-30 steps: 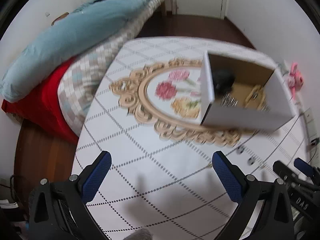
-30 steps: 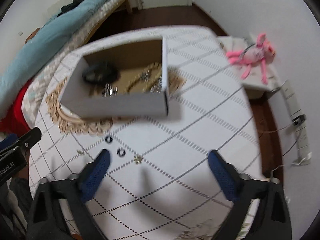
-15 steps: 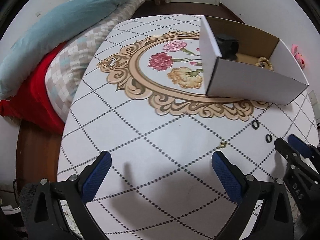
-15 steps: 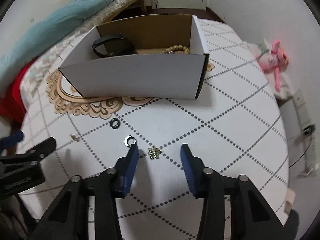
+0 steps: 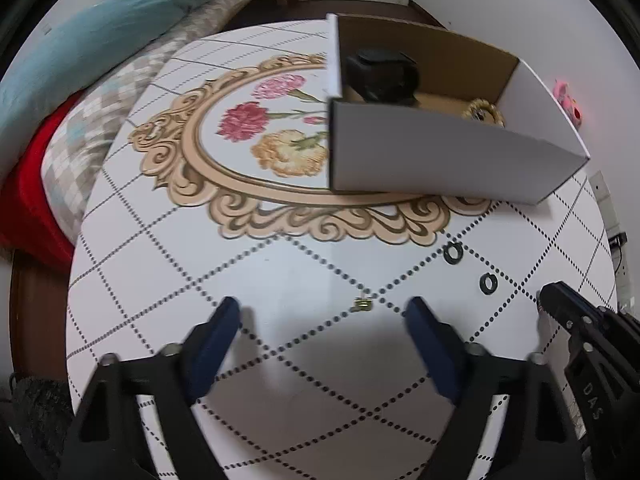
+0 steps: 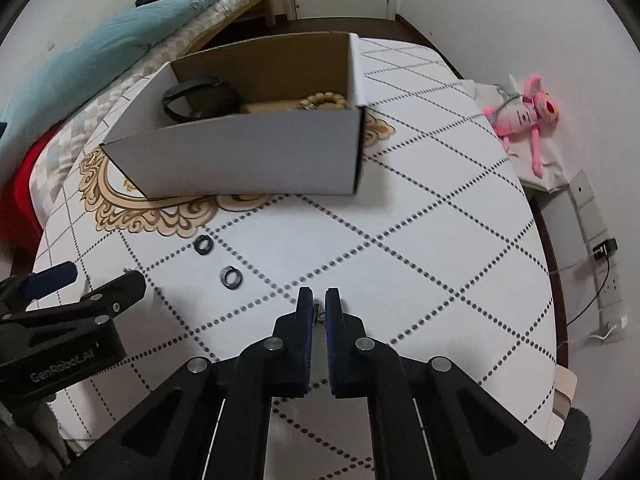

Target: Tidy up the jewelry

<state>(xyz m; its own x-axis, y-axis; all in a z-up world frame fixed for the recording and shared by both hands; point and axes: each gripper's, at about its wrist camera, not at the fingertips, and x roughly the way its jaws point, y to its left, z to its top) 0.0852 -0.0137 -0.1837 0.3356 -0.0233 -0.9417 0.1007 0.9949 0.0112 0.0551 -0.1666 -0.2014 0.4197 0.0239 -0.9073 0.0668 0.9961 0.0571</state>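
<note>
A white cardboard box (image 6: 256,160) stands on the patterned table and holds a black band (image 6: 196,98) and a beaded bracelet (image 6: 324,100). In front of it lie two black rings (image 6: 203,245) (image 6: 231,278). My right gripper (image 6: 319,305) points steeply down, shut on a small gold earring (image 6: 319,313) that barely shows between the pads. My left gripper (image 5: 322,316) hovers low over the table with its jaws closing. A second small gold earring (image 5: 362,304) lies between its fingers, touched by neither pad. The box (image 5: 440,160) and the two rings (image 5: 453,252) (image 5: 489,282) also show in the left wrist view.
A bed with a blue duvet (image 5: 100,40) and a red cover runs along the table's left side. A pink plush toy (image 6: 524,114) lies on a low stand to the right, above a power strip (image 6: 592,224) on the floor. The table's rounded edge (image 6: 548,280) is close by.
The right jaws went from wide open to shut around the gold earring. The left jaws narrowed, and the left gripper sank toward the table over the other earring.
</note>
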